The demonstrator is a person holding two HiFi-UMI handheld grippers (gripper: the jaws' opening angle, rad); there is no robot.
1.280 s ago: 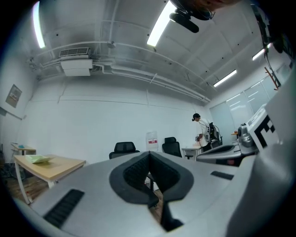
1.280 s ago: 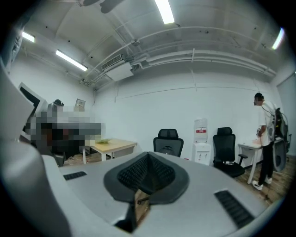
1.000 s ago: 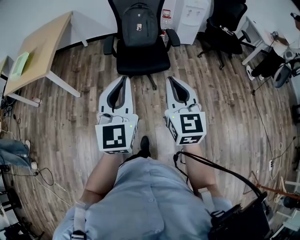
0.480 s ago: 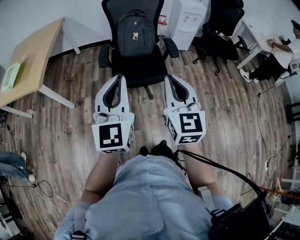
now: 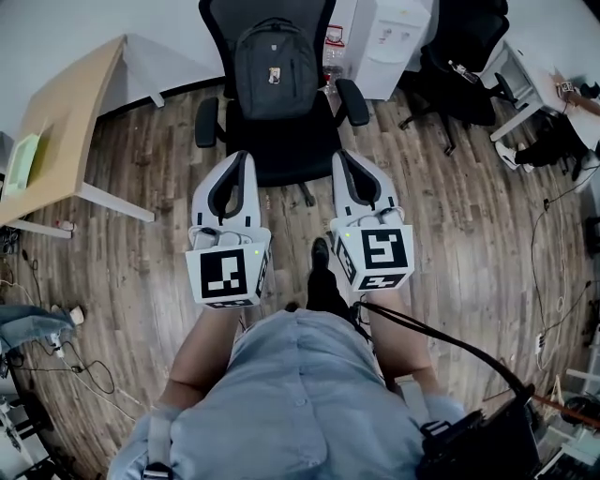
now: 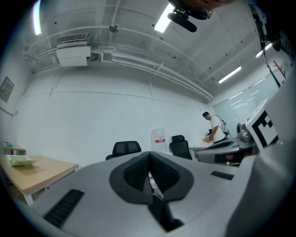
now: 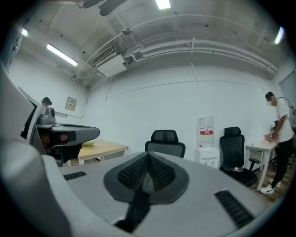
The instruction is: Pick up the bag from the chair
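Bag (image 5: pixel 275 58) stands upright on black chair (image 5: pixel 292 148).

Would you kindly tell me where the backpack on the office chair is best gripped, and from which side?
Probably its top edge, where a carry loop would sit, though none is clear here. The backpack stands upright on the seat, leaning on the backrest, with armrests at both sides. So come from the front, over the seat, and lift upward.
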